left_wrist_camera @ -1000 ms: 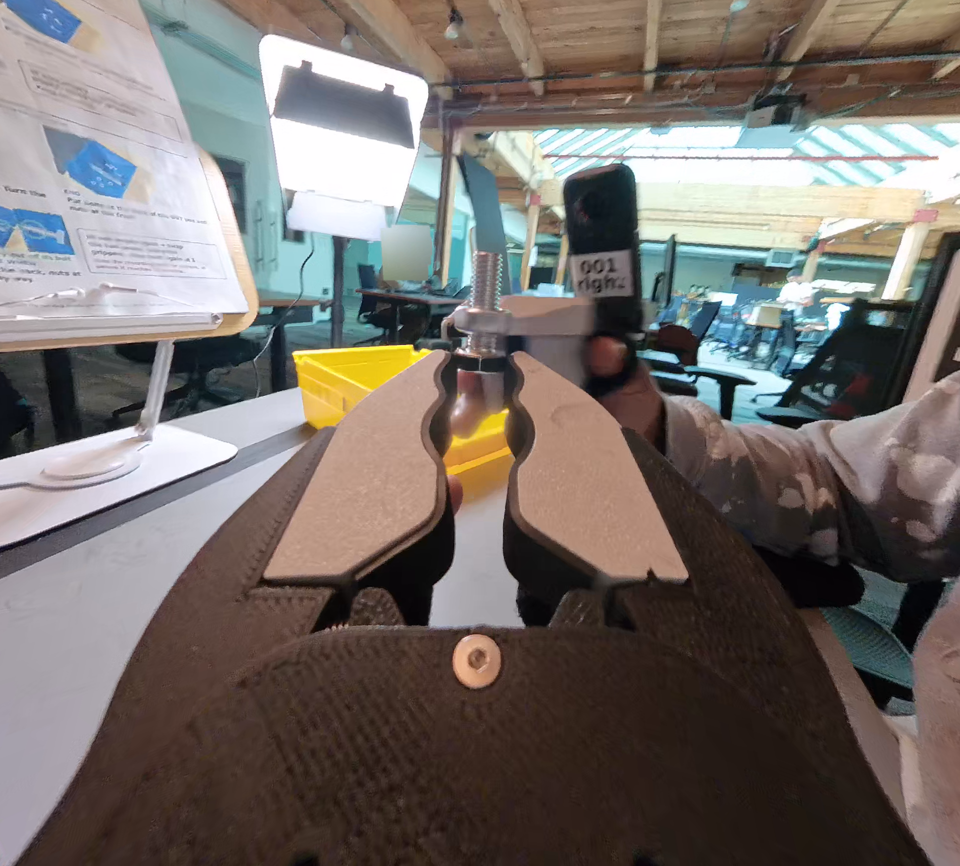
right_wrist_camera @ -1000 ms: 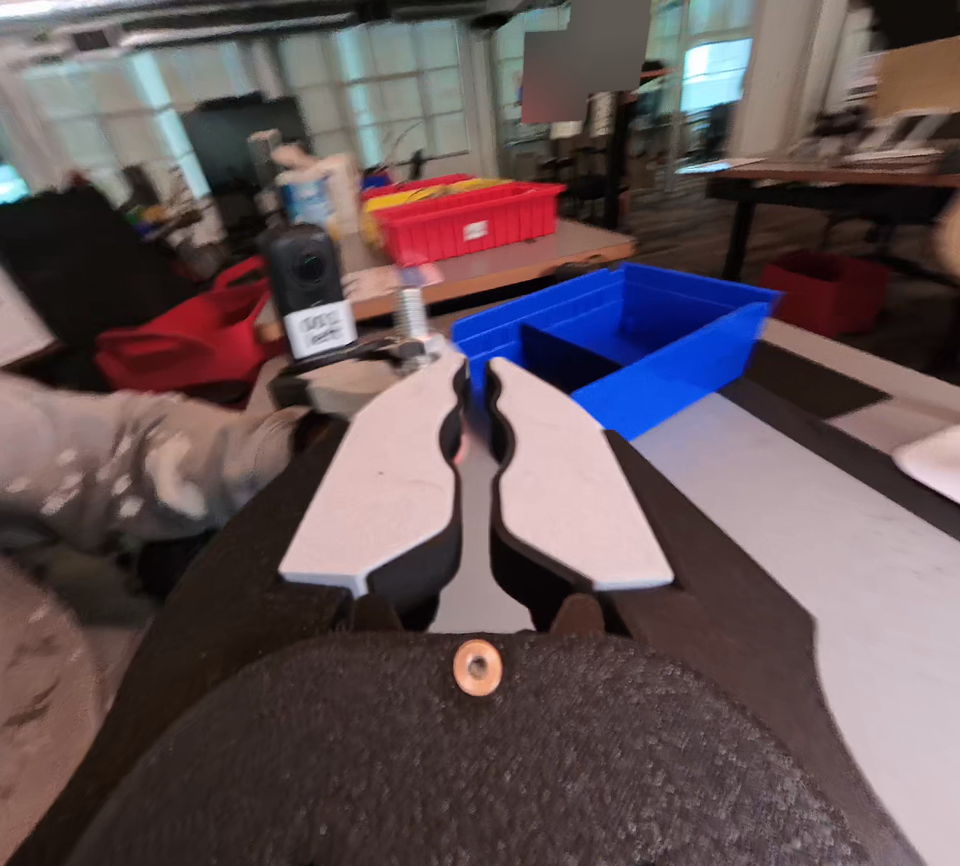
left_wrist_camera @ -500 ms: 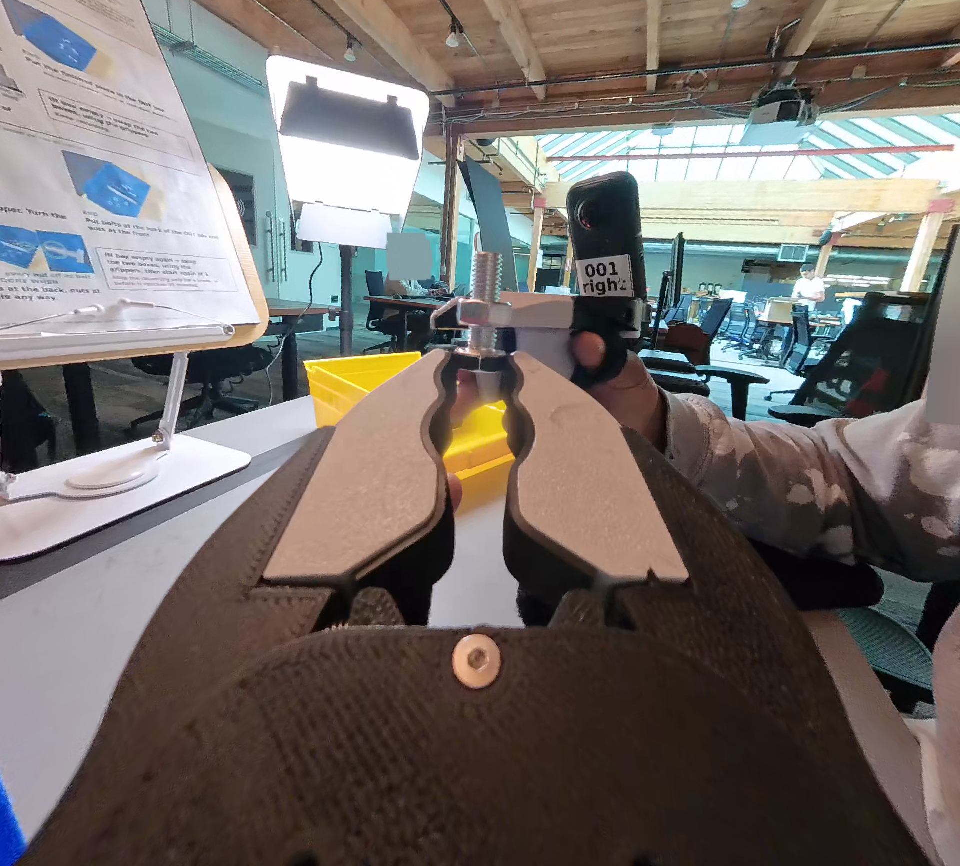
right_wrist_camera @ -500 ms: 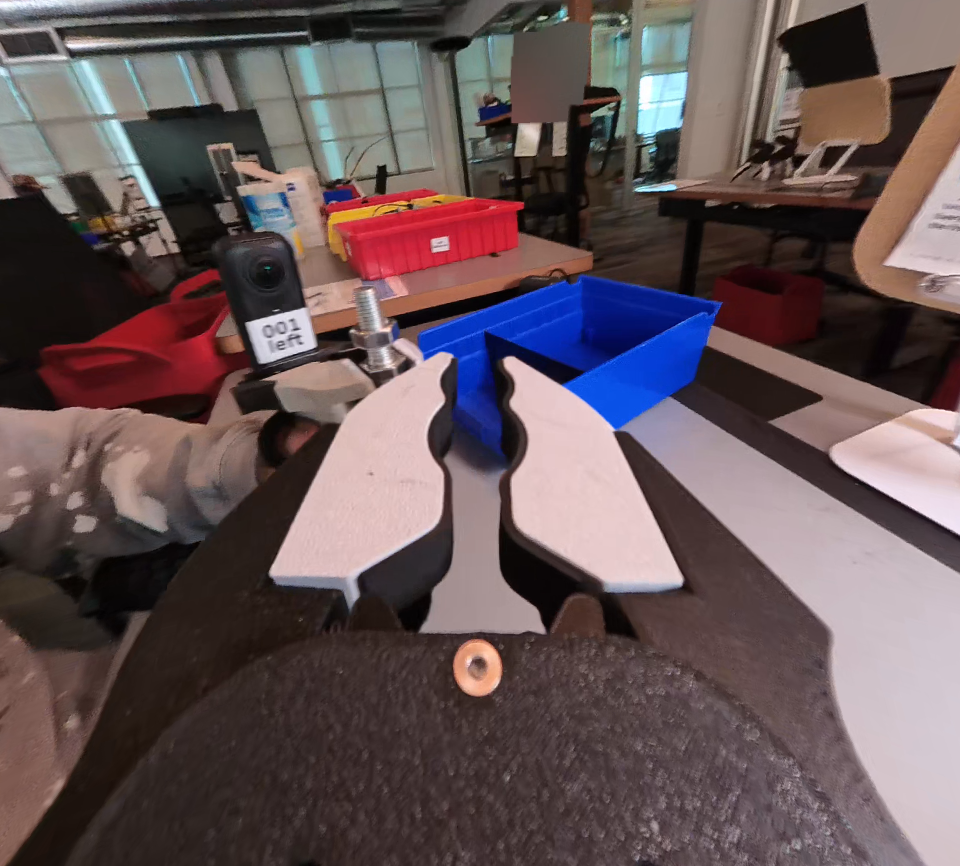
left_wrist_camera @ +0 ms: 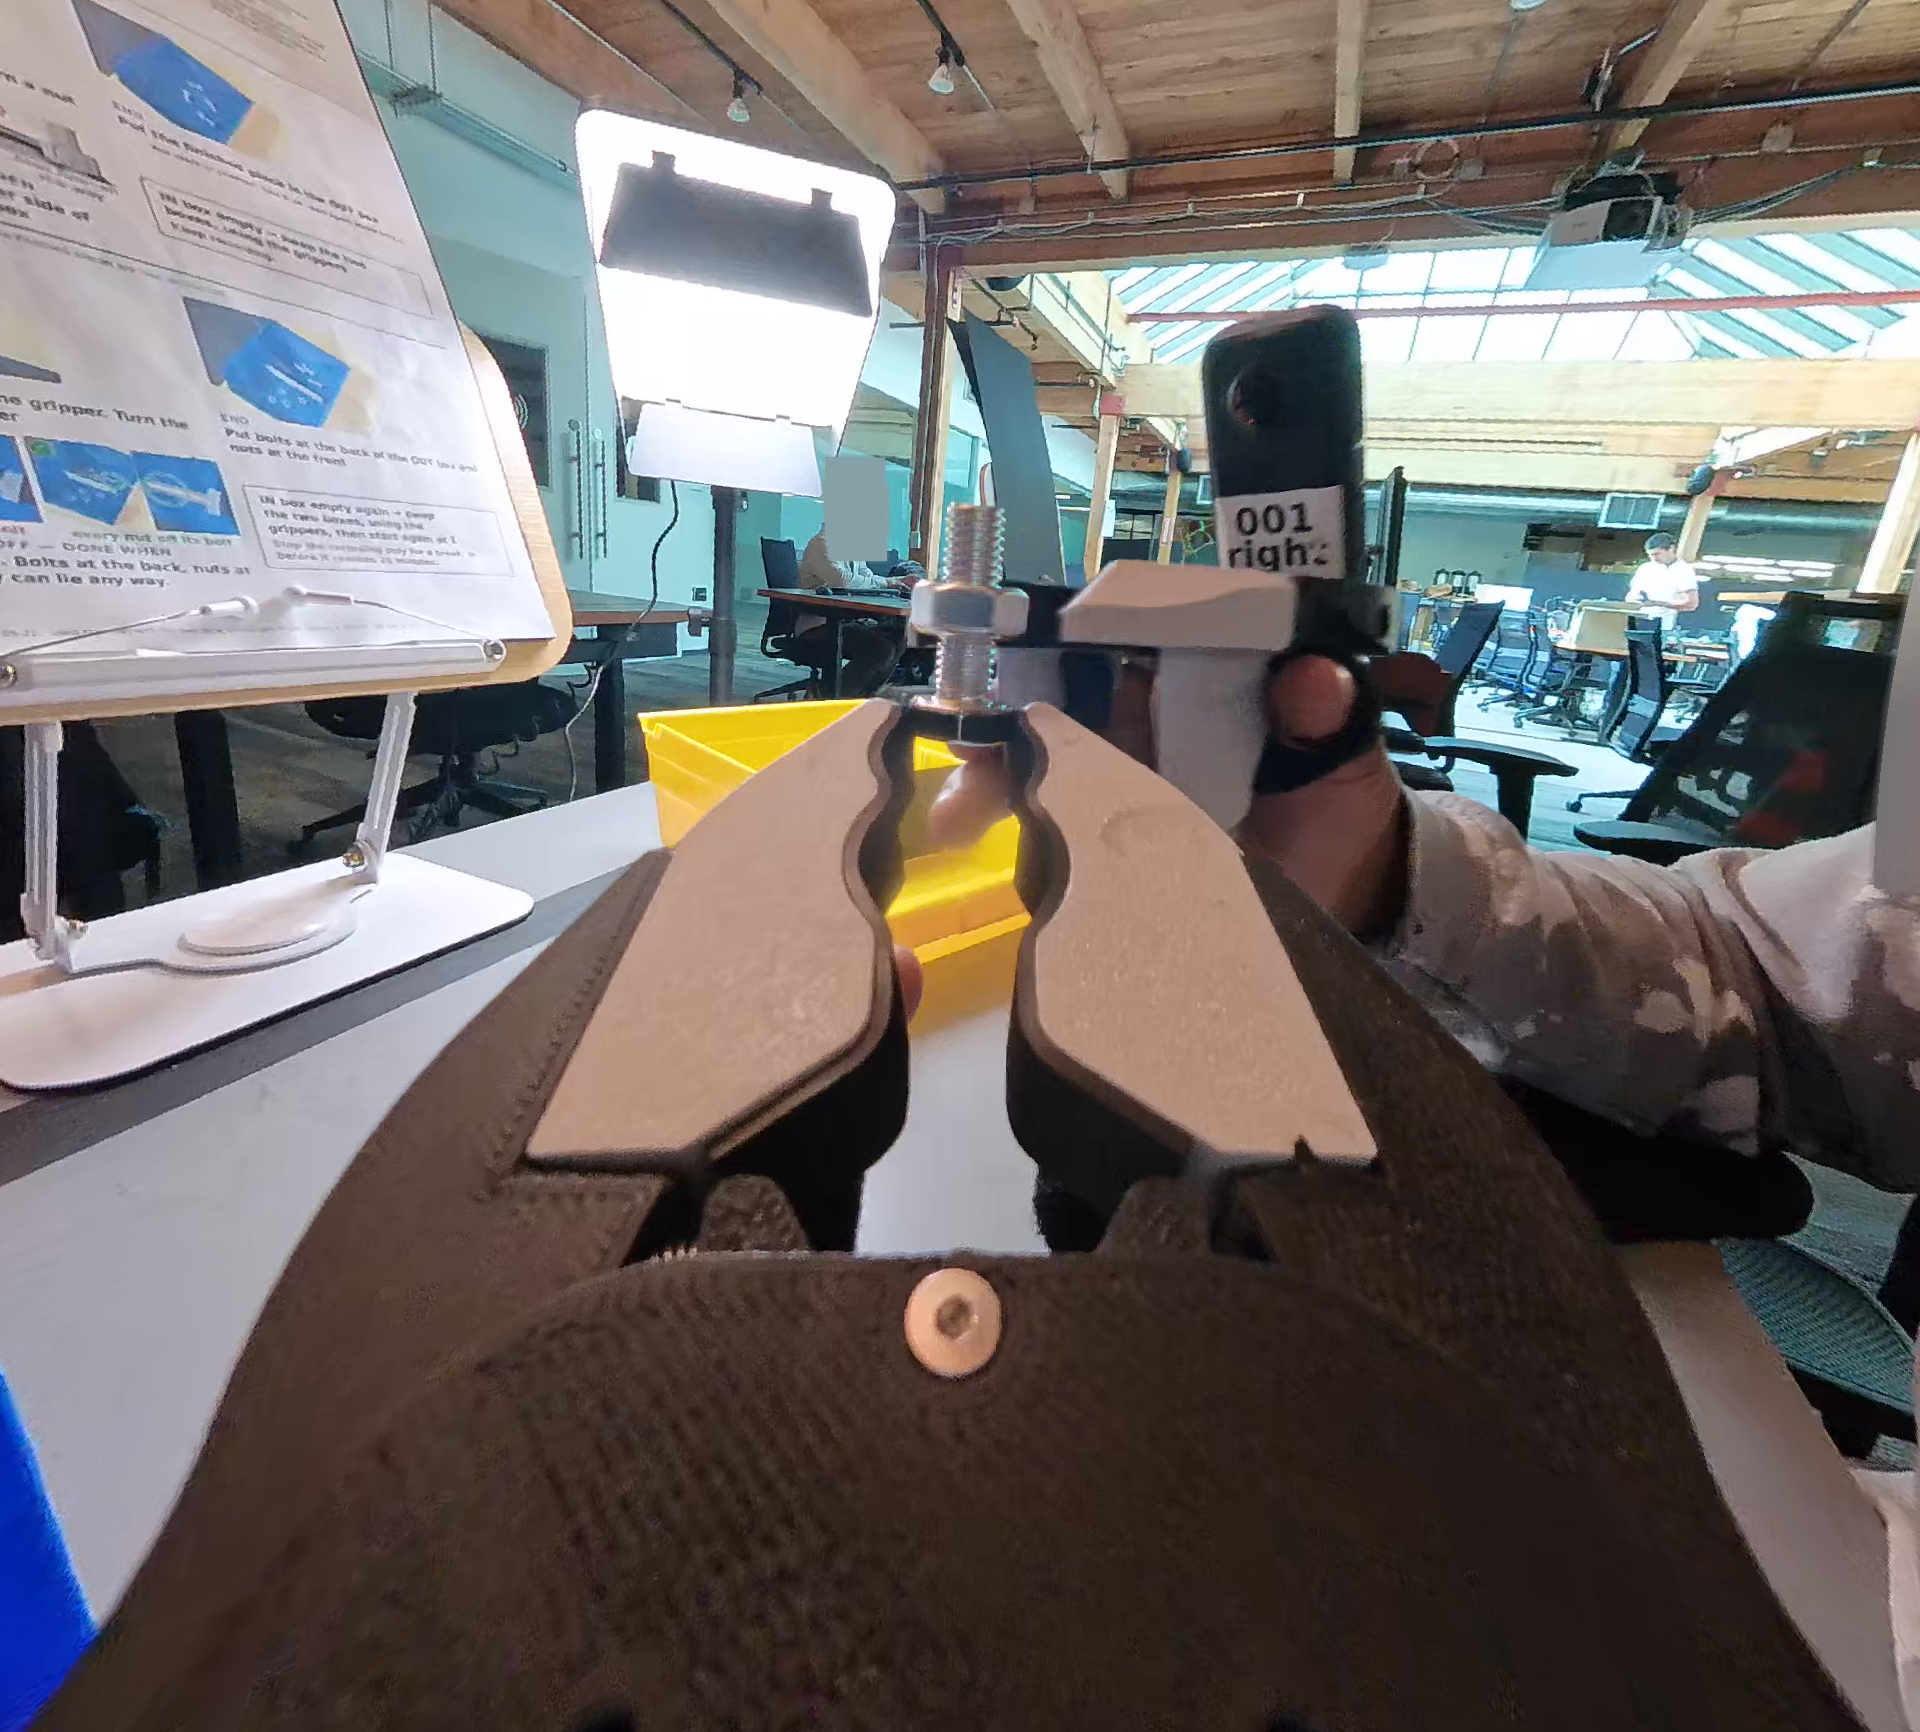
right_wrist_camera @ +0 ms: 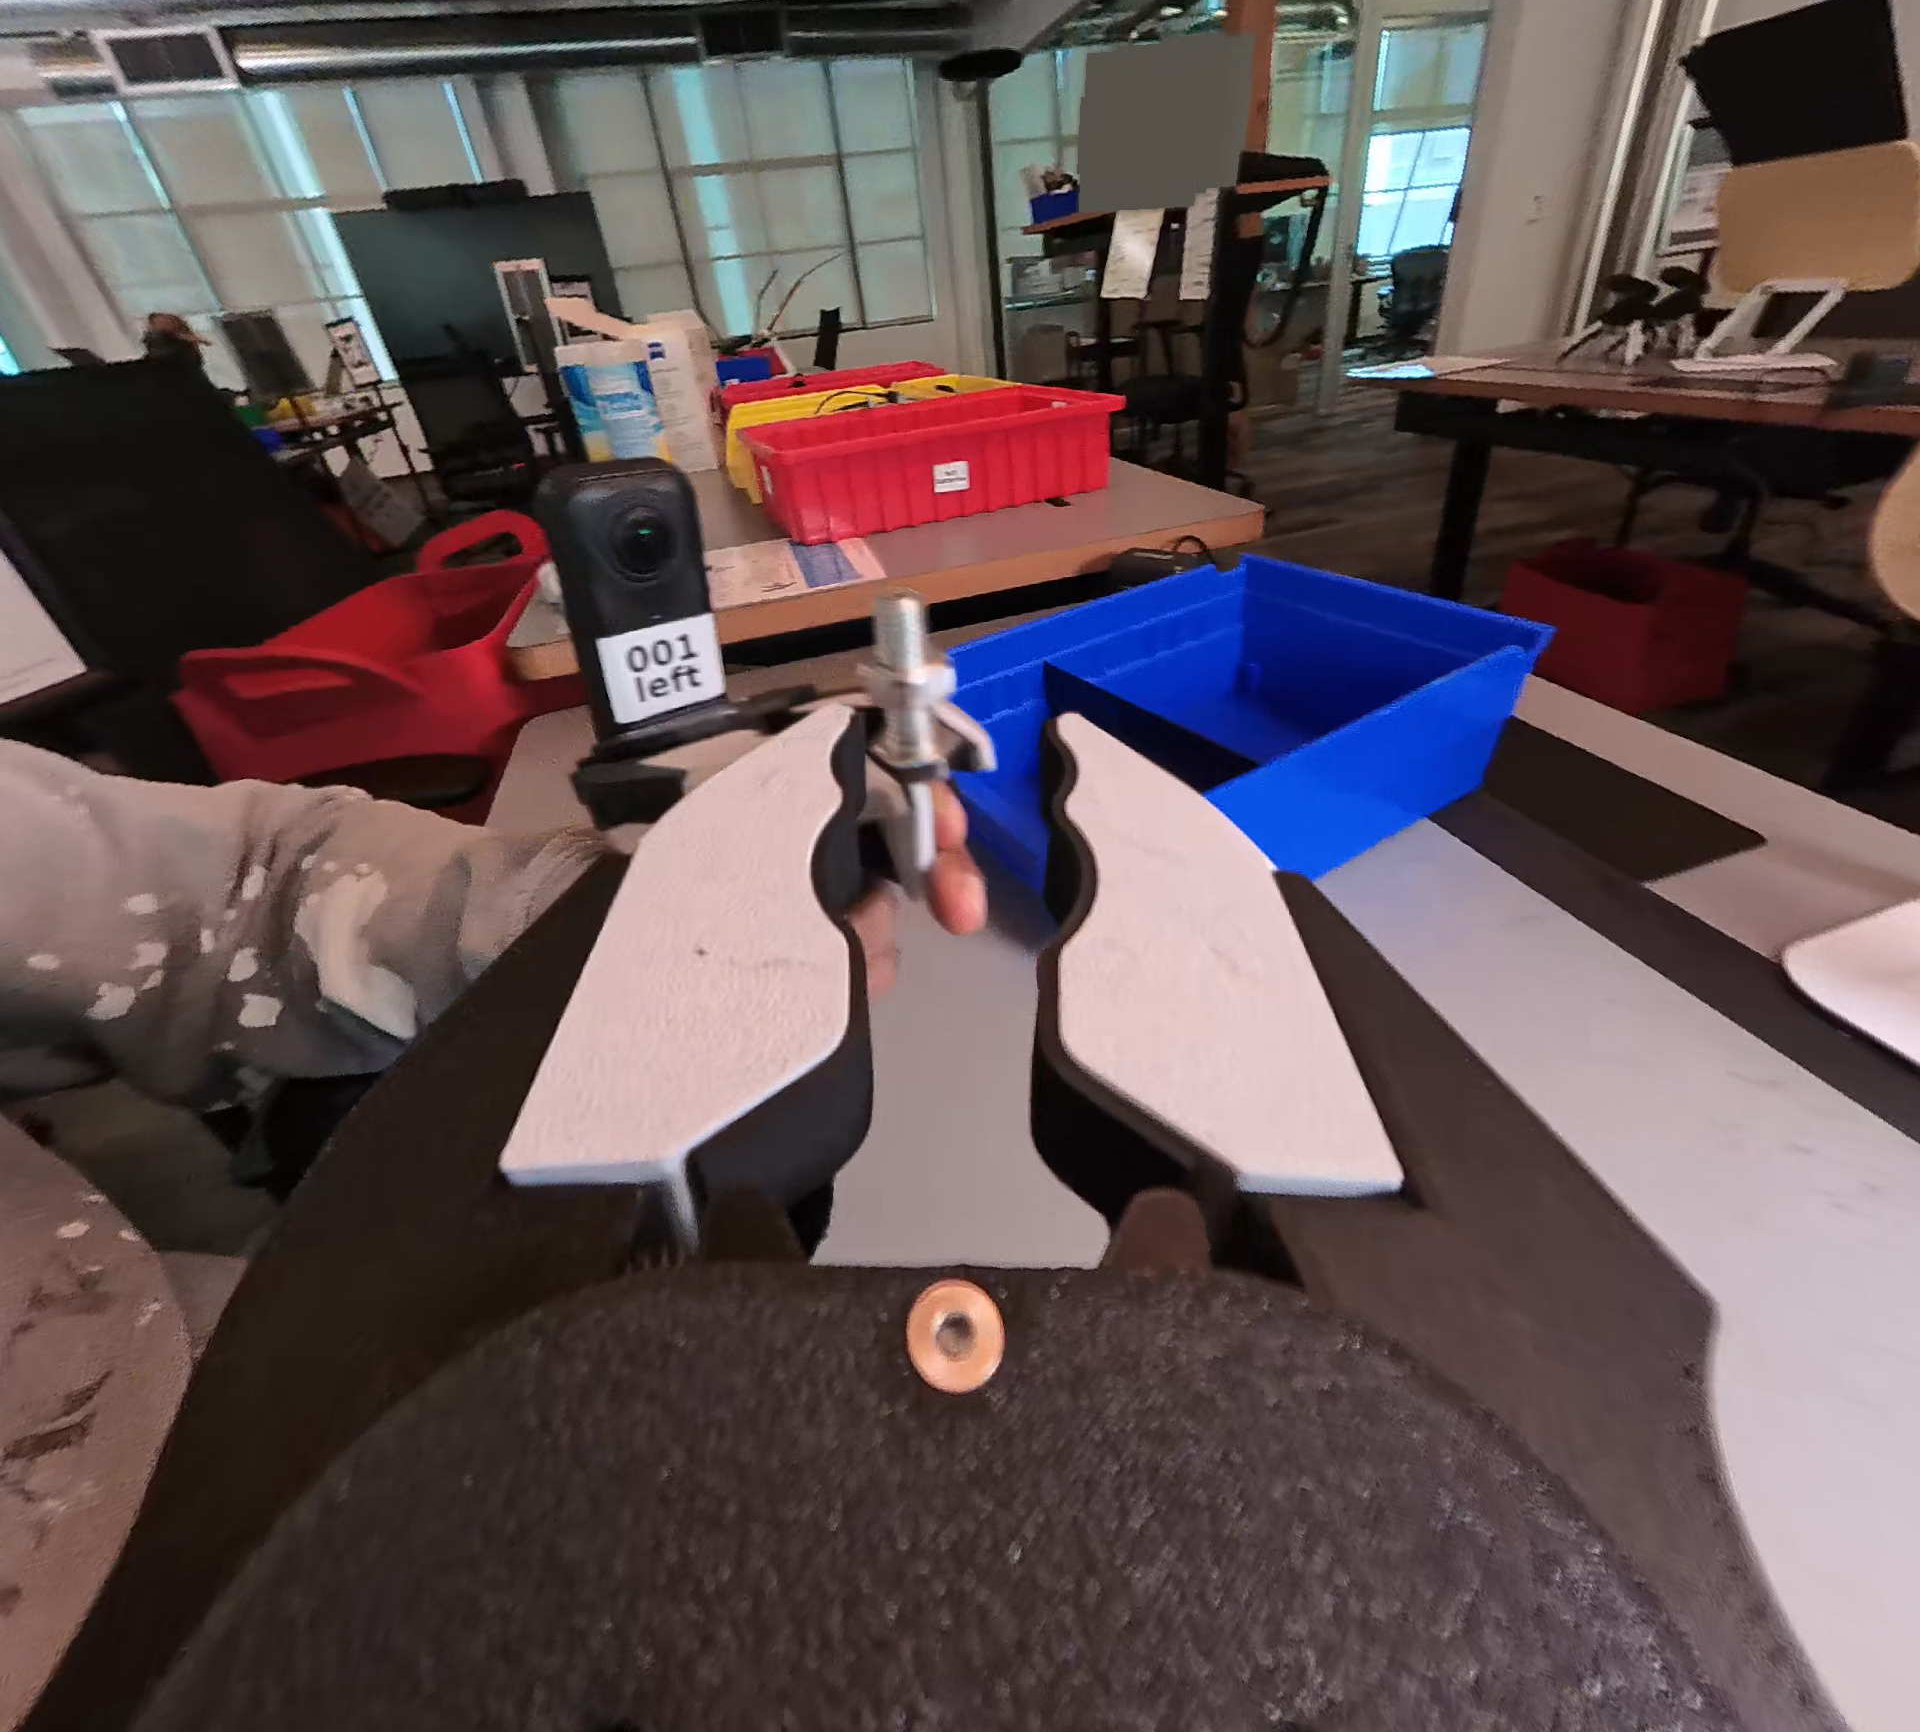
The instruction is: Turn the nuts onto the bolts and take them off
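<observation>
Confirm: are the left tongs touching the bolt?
Touching. Left wrist view: the left tongs pinch the bolt at its head, both tips against it, no gap.

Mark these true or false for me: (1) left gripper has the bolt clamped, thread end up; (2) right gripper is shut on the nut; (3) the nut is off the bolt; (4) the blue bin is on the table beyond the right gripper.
1. True. The left gripper is closed on the lower end of the bolt, and the threaded end points up.
2. False. The right gripper is open. In the right wrist view its fingers stand well apart, with the bolt close to its left finger.
3. False. The nut sits partway along the thread, with thread showing above and below it.
4. True. The blue bin rests on the table just past the right gripper's fingers.
</observation>
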{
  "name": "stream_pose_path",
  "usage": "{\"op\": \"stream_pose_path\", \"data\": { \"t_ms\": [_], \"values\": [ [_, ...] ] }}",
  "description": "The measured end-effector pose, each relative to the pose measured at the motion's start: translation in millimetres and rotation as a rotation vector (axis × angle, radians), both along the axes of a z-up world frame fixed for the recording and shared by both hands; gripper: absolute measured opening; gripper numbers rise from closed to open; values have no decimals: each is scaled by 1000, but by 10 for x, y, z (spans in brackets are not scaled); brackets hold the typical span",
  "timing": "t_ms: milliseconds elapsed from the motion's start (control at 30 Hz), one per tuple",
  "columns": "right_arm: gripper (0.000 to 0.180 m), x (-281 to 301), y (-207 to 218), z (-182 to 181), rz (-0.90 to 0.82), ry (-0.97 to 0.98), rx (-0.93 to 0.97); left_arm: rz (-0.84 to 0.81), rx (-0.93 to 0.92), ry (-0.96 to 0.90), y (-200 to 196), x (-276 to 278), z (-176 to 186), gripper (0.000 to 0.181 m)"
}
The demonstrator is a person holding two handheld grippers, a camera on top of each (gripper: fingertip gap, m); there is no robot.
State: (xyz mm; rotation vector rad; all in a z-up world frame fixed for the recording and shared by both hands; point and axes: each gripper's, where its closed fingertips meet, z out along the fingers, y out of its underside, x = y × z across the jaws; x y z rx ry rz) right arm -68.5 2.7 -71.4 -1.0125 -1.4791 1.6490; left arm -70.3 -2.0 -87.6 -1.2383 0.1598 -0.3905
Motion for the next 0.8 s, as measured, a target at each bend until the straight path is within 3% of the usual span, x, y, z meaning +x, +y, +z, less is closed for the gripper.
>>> {"op": "stream_pose_path", "data": {
  "t_ms": [133, 200, 233, 433, 533, 600, 633, 800],
  "values": [
    [35, -55, -21, -24, -10, -11, -7, 0, -6, 14, 10, 52, -14, 18],
    [6, -88, 262, -30, -114, -12, -58, -22, 10, 6, -24, 58, 24, 18],
    [5, -84, 367, -43, -139, -11, -62, -15, 16, 17, -34, 61, 44, 18],
    [34, -13, -7, -13, 10, -3, -10, -3, -10, 10, 11, 43, -13, 18],
    [34, -44, -24, -22, -7, -3, 12, 9, -18, 16, 19, 60, -25, 18],
    [8, -66, 212, 1, -103, 5, -35, -16, 1, -2, -18, 47, 18, 18],
    [8, -56, 297, 6, -121, 11, -43, -2, 5, 11, -24, 38, 35, 18],
    [32, 7, 19, 39, -9, 17, -7, 16, -16, 12, 16, 26, -18, 18]
  ]
}}
